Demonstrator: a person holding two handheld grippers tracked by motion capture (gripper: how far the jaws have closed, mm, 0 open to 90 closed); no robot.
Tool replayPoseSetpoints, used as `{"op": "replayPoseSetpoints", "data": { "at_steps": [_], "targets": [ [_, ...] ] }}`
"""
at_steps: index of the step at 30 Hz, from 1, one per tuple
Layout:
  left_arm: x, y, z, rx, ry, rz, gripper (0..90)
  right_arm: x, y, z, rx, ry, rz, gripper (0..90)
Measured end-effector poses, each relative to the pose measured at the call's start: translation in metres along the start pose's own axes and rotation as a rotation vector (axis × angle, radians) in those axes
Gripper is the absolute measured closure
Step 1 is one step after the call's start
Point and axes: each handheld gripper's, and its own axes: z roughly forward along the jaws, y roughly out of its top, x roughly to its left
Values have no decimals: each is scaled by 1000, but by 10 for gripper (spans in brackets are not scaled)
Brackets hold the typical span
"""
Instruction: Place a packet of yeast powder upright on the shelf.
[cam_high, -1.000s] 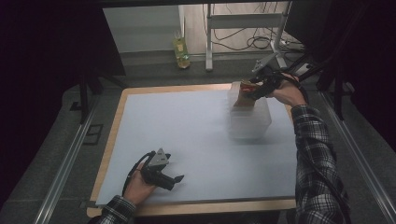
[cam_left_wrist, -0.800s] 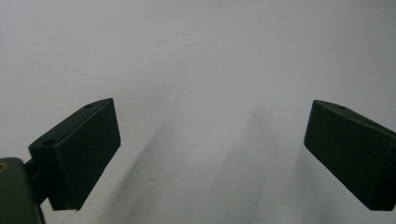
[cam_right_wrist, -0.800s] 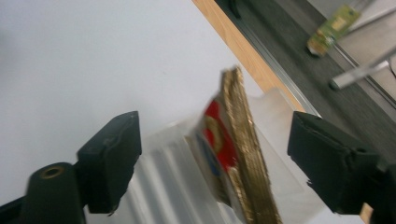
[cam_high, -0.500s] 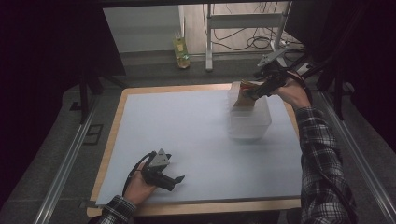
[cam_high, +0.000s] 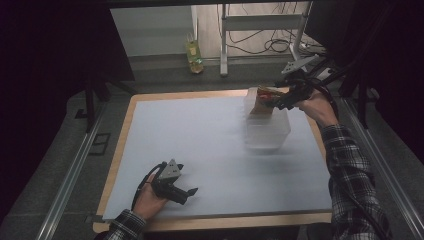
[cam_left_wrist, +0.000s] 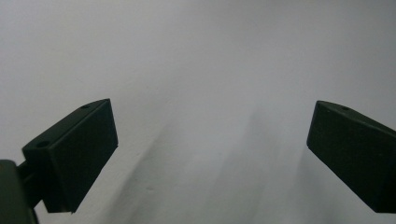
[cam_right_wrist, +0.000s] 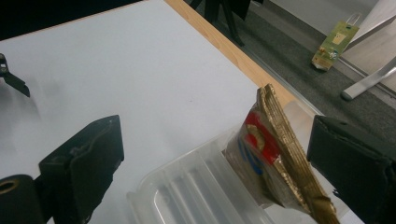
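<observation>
One clear plastic bin (cam_high: 267, 131), one gold snack packet (cam_high: 263, 101), two grippers and one green bottle (cam_high: 194, 56) were present. The bin, taken here as the landmark, stood on the white table sheet (cam_high: 200, 140) near the table's far right corner. The single packet, gold with a red and blue panel, stood upright and tilted inside the bin (cam_right_wrist: 196, 186), leaning toward the bin's far wall with its crimped top edge rising above the rim. The right gripper (cam_high: 285, 97), held in the person's right hand (cam_high: 316, 106), hovered at the far right side of the bin; in the right gripper view its jaws were spread wide apart, and the packet (cam_right_wrist: 275, 154) lay between them, just beside the right-hand jaw and well apart from the left-hand jaw; whether that jaw touched the packet cannot be told. The left gripper (cam_high: 187, 192), held in the left hand (cam_high: 149, 200), rested on the sheet well apart from the bin, toward the near left edge, with its jaws apart and bare sheet (cam_left_wrist: 210, 93) between them. The bottle stood on the floor beyond the table, far behind the bin.
</observation>
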Motion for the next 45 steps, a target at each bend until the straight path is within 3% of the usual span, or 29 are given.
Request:
{"op": "replayPoseSetpoints", "data": {
  "at_steps": [10,21,27,32,45],
  "targets": [
    [1,0,-2,-15,-18,-20,21,11,-9,-2,-4,-7,0,27],
    [0,0,-1,-25,-33,-21,21,18,-20,-7,-22,-56,2,0],
    [-1,1,0,-19,-32,-11,21,23,-26,-9,-18,-52,10,0],
    [-3,3,0,11,-38,-4,44,29,-35,-9,-32,-49,48,0],
    [-3,2,1,12,-19,-2,27,48,-47,-12,-40,-40,52,0]
  ]
}}
